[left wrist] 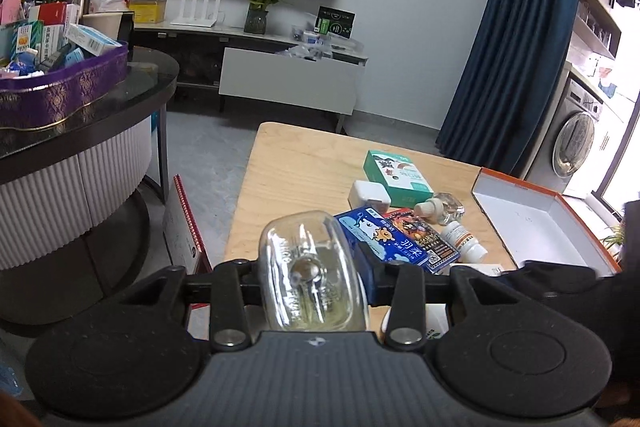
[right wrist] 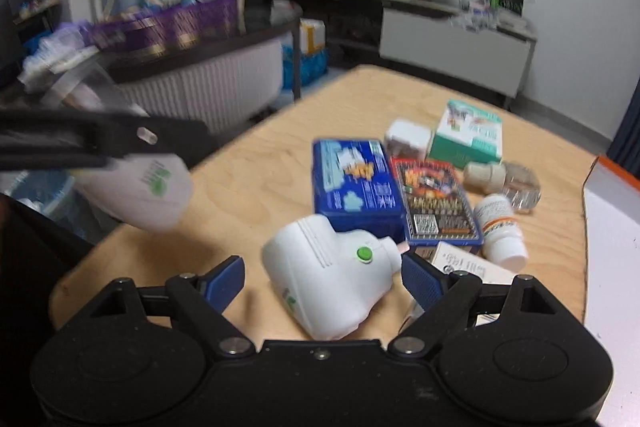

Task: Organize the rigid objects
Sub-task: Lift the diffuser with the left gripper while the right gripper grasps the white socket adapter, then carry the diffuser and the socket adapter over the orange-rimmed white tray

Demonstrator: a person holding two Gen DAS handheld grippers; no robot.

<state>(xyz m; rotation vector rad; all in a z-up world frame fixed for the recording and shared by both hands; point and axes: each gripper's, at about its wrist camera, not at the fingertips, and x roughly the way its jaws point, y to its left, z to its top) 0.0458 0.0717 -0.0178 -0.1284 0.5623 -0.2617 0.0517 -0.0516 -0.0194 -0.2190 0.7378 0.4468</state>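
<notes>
Clamped in the left gripper [left wrist: 316,279], a clear glass bottle [left wrist: 312,275] is filling the gap between its pads, bottom end facing the camera, held off the worktop [left wrist: 296,163]. Seen from the right wrist, the same gripper is hanging over the worktop's near left corner with a white body carrying a green logo [right wrist: 148,191] showing beneath it. The right gripper [right wrist: 322,277] is standing wide open, its blue pads either side of a white plug-in device [right wrist: 332,275] that is lying on its side on the wood, not touching it. Bare wood is stretching across the far and left parts of the worktop, up to its rounded far corner. Things are crowding the right half: a blue packet [right wrist: 356,183], a dark patterned box [right wrist: 436,203], a green-and-white carton [right wrist: 468,135], a white adapter [right wrist: 408,139], a small clear bottle [right wrist: 504,179] and a white pill bottle [right wrist: 502,227], mostly touching one another. At the right edge an orange-rimmed box [left wrist: 544,219] is lying open, with nothing in the part that shows. On the round side table, a purple tin [left wrist: 68,91] is holding many small cartons.
</notes>
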